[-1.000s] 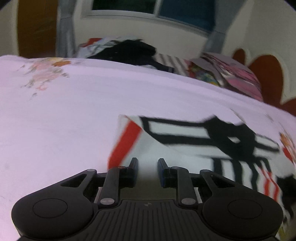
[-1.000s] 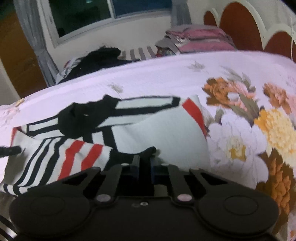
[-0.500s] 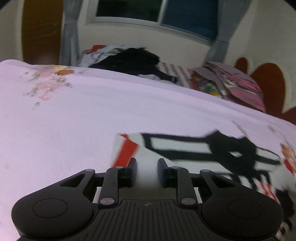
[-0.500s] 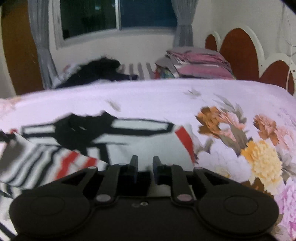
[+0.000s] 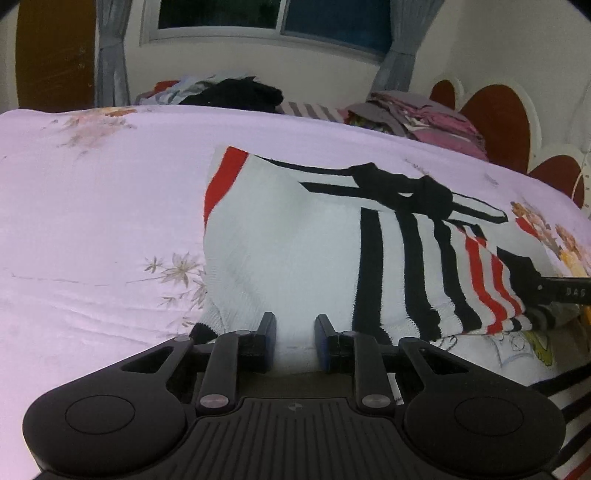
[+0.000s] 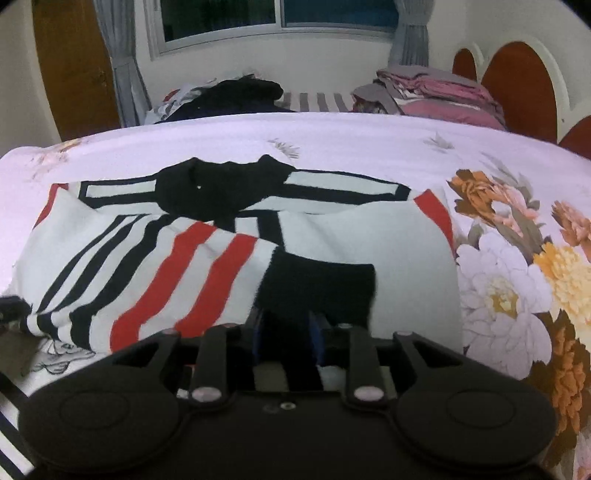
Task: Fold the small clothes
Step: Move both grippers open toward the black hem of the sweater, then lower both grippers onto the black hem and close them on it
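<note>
Striped sweater [image 5: 295, 240] spread on bed [image 5: 92, 221]; clothes pile [image 6: 236, 94] and folded stack [image 6: 436, 92] beyond. Left gripper [image 5: 295, 328] narrowly parted over the hem. Right gripper [image 6: 286, 325] clamps black cuff [image 6: 317, 284].

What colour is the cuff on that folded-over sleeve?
Black. The sleeve has black and red stripes on white, ending in a black cuff; it shows best in the right wrist view.

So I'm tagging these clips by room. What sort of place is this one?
Most likely a bedroom in a home. The striped sweater lies on a bed's floral sheet, a scalloped headboard stands at the right, and folded clothes are piled under a curtained window.
</note>
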A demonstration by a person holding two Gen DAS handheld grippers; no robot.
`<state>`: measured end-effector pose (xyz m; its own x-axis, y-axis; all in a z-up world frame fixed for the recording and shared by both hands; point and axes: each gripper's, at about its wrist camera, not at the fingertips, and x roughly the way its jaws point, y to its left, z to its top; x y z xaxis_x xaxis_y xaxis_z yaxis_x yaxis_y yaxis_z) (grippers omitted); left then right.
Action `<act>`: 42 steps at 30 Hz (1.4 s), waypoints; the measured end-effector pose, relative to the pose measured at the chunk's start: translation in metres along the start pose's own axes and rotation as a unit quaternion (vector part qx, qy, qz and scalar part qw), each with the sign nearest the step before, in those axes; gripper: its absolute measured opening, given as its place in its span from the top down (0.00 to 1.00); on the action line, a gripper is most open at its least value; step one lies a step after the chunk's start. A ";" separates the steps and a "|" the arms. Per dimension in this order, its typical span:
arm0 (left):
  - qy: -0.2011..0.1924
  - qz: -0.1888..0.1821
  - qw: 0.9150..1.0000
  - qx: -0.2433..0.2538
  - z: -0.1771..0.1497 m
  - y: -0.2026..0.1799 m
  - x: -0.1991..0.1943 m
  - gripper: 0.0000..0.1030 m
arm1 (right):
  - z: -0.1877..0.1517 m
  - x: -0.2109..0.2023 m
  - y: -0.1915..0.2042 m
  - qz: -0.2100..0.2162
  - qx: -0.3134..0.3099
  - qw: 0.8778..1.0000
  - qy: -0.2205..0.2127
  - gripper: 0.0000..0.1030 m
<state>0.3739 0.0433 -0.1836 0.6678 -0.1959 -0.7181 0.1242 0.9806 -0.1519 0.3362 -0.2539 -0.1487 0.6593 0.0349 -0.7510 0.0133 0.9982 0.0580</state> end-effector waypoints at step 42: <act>0.039 0.010 0.998 0.043 -0.079 -0.050 -0.065 0.76 | -0.095 -0.076 -0.009 0.017 -0.019 0.999 0.034 0.59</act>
<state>0.2657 0.0062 -0.1830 0.6123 -0.1724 -0.7716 0.1750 0.9813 -0.0803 0.2146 -0.2605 -0.1551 0.6065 0.0708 -0.7920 -0.0373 0.9975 0.0607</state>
